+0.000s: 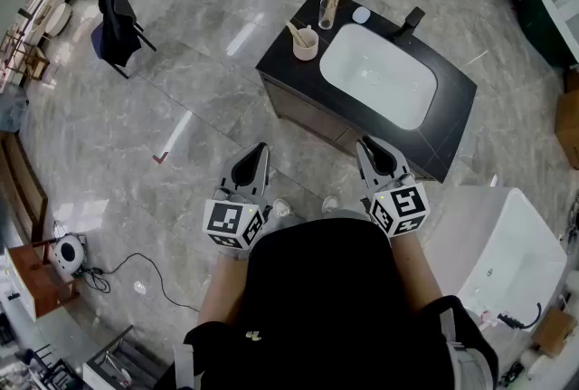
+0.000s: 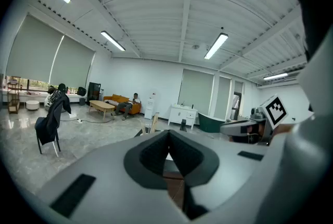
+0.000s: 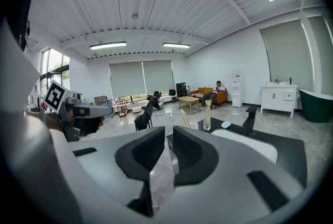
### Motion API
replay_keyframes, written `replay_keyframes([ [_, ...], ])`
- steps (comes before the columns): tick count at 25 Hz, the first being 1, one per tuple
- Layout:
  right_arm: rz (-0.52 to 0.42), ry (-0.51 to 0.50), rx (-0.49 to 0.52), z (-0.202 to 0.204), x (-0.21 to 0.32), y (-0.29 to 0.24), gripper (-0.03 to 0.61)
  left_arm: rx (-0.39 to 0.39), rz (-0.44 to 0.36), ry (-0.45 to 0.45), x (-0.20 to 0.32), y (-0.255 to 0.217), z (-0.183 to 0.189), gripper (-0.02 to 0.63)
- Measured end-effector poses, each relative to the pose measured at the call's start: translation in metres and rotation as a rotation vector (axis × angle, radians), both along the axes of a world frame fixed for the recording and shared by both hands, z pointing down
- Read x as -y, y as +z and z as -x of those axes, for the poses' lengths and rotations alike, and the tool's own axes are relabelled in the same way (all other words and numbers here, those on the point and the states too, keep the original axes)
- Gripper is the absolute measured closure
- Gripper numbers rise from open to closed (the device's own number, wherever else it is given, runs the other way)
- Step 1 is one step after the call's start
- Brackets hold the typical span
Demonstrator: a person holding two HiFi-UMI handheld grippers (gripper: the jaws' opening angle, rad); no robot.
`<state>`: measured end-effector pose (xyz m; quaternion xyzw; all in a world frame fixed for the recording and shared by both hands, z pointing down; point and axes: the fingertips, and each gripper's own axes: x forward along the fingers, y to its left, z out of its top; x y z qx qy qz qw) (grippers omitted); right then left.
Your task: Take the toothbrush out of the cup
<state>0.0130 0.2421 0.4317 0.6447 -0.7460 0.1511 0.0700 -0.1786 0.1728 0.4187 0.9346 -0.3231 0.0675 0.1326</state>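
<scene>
Toothbrush in cup, far fr. jaws

Left gripper closed, right gripper ajar

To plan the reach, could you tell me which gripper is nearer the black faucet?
Right. The right gripper hangs almost straight before the faucet; the left gripper hangs farther to the left.

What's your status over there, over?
Left tool shut, right tool a crack open, both empty. Pale toothbrush in pinkish round cup on black counter. Nothing blocks the way.
</scene>
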Motion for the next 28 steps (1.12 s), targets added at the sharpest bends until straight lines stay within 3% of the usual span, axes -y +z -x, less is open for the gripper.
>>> replay_keyframes([
  [9,0.005,0.0,0.005,0.03,0.003,-0.002,0.512,-0.012,0.026,0.014,-0.003,0.006,0.03,0.592],
  [18,0.003,0.09,0.014,0.047,0.01,0.0,0.512,-0.012,0.077,0.032,0.009,0.027,0.073,0.591],
  [23,0.008,0.127,0.044,0.032,0.022,0.009,0.512,0.004,0.102,0.04,0.018,0.04,0.068,0.591],
  [28,0.0,0.106,0.053,0.006,0.054,0.018,0.512,0.03,0.093,0.034,0.046,0.044,0.038,0.591],
])
